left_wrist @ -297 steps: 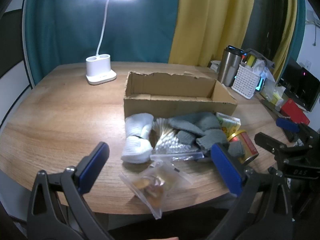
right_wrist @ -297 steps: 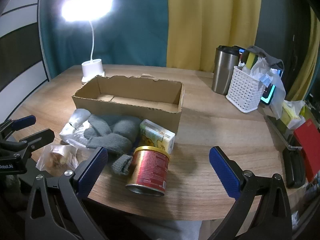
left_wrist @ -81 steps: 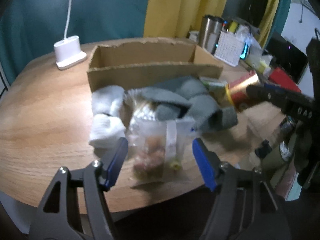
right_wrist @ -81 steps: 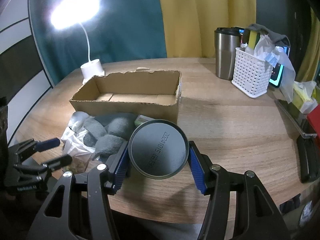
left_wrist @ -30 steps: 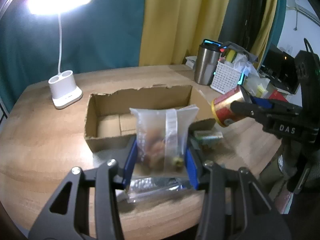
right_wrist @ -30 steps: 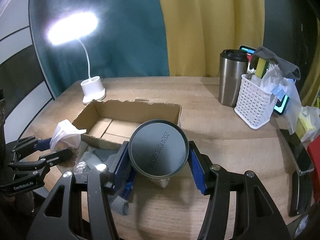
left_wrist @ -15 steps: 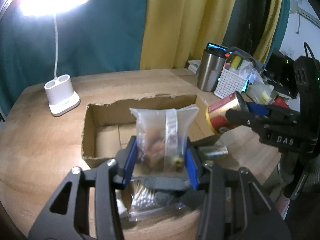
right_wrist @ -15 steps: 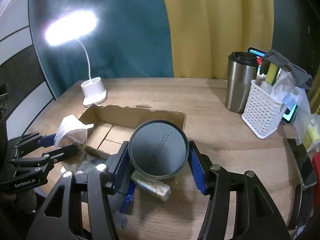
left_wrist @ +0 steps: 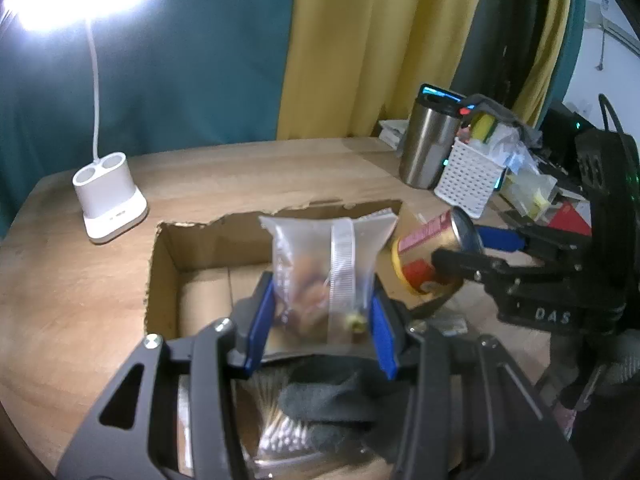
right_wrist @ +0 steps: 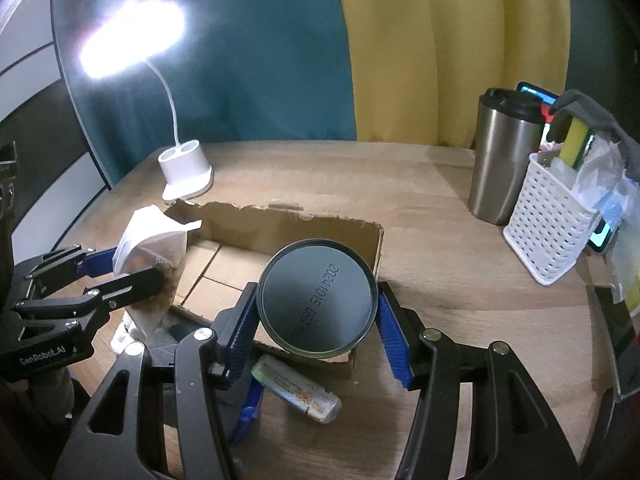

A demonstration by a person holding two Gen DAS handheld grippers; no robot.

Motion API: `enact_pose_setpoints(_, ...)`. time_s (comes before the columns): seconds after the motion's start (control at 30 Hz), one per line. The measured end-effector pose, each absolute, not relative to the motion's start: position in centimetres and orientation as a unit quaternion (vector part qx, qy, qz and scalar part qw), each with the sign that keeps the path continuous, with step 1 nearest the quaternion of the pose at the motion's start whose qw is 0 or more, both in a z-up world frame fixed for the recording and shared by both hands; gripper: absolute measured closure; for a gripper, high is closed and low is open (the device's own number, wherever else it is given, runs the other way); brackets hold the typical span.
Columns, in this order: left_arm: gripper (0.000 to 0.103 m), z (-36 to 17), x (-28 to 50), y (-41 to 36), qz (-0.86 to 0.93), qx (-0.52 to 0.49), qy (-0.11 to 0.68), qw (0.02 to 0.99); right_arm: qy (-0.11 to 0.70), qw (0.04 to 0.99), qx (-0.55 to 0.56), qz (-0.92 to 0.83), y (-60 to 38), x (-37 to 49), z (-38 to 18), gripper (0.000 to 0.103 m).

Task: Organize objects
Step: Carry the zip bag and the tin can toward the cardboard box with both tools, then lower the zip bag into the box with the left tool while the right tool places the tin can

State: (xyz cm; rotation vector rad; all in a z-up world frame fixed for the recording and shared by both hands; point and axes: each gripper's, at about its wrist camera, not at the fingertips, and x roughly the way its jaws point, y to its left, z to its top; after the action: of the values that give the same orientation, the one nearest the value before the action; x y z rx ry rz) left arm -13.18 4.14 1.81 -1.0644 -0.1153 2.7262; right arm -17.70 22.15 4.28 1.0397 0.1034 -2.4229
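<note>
An open cardboard box (left_wrist: 168, 256) (right_wrist: 332, 224) stands on the round wooden table. My left gripper (left_wrist: 322, 324) (right_wrist: 120, 268) is shut on a clear snack bag (left_wrist: 324, 264) (right_wrist: 154, 248), held over the box's near left part. My right gripper (right_wrist: 316, 320) (left_wrist: 460, 252) is shut on a red and gold can (left_wrist: 424, 256), whose grey stamped bottom (right_wrist: 316, 300) faces the right wrist camera, at the box's near right corner. A grey sock (left_wrist: 332, 400), a cotton swab pack (left_wrist: 280, 432) and a small juice carton (right_wrist: 296, 388) lie in front of the box.
A white desk lamp (left_wrist: 110, 200) (right_wrist: 186, 172) stands lit at the back left. A steel tumbler (left_wrist: 428, 144) (right_wrist: 504, 156) and a white basket (left_wrist: 472, 176) (right_wrist: 556, 220) of odds and ends stand at the right, with a red item (left_wrist: 568, 216) beyond.
Both grippers have carried their loads forward toward the box. The bag now hangs over the box's near part and the can has closed in on its right corner.
</note>
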Motion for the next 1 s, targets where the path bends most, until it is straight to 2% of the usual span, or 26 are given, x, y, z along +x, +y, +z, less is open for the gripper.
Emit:
enact_pose_setpoints(0.43, 0.058, 0.1, -16.0, 4.8, 0.919, -0.374, -0.060, 0.113, 0.079, 0.256, 0.425, -0.865, 20.8, -19.4, 2.2, 0.044)
enact_pose_setpoints(1.0, 0.058, 1.2, -17.8, 6.1, 0.922, -0.365, -0.048, 0.120, 0.107, 0.268, 0.428, -0.857, 20.8, -19.5, 2.1, 0.044)
